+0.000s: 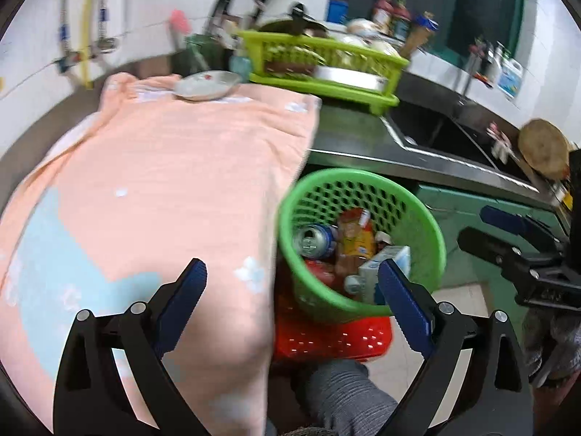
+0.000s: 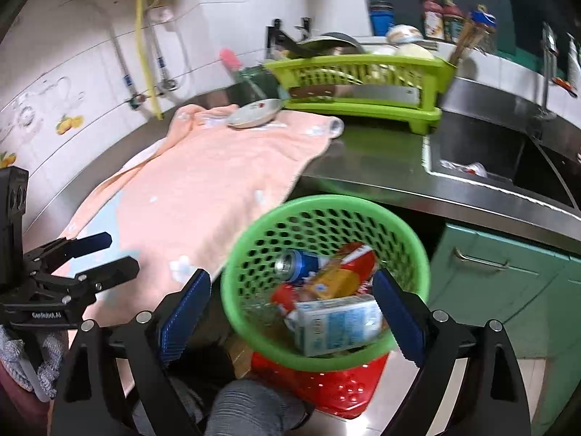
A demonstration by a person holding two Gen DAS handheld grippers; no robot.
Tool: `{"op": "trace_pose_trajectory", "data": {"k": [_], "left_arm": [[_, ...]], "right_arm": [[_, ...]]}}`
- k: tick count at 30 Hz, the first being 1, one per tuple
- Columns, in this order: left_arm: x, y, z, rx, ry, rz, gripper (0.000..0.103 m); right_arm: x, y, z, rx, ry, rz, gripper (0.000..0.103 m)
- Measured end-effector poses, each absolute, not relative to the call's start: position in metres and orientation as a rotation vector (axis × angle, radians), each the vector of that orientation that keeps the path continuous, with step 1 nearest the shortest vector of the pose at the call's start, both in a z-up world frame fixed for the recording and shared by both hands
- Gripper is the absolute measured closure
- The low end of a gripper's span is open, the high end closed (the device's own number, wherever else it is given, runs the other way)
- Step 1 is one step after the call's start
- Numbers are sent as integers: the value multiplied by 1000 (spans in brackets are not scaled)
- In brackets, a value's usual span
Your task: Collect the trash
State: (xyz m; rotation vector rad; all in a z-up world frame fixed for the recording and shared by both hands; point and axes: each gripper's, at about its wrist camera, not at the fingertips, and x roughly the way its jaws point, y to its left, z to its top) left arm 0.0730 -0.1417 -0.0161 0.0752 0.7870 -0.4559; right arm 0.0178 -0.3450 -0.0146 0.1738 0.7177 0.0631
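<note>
Two hand-held grippers are in my views, and both stand wide apart with nothing between their blue pads. My left gripper (image 1: 292,299) hangs over the edge of the peach-coloured towel with pale blue patches (image 1: 163,189), and its right pad is in front of the round green plastic basket with a perforated wall (image 1: 432,254). My right gripper (image 2: 292,312) hangs above the same basket (image 2: 236,290).

The trash lies inside the basket: a blue drink can (image 2: 299,265), a yellow and red snack wrapper (image 2: 341,272) and a white and blue carton (image 2: 337,321). The basket stands on a red perforated plastic crate (image 2: 326,385), just beside the steel counter.

Farther away, a small white dish (image 2: 254,112) rests on the towel, near the lime green dish rack (image 2: 363,83). The steel sink (image 2: 483,145) is to the right.
</note>
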Motion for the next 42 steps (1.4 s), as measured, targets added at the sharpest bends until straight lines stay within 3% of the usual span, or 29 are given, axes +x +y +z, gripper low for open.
{"op": "trace_pose_trajectory", "data": {"k": [13, 27, 42], "left_arm": [[43, -52, 4, -8, 721, -260, 6], [25, -12, -8, -30, 723, -109, 6], [8, 94, -24, -145, 783, 203, 6]], "right_arm": [[15, -273, -3, 88, 694, 150, 11], [10, -242, -13, 62, 710, 185, 10], [36, -161, -19, 5, 730, 355, 9]]}}
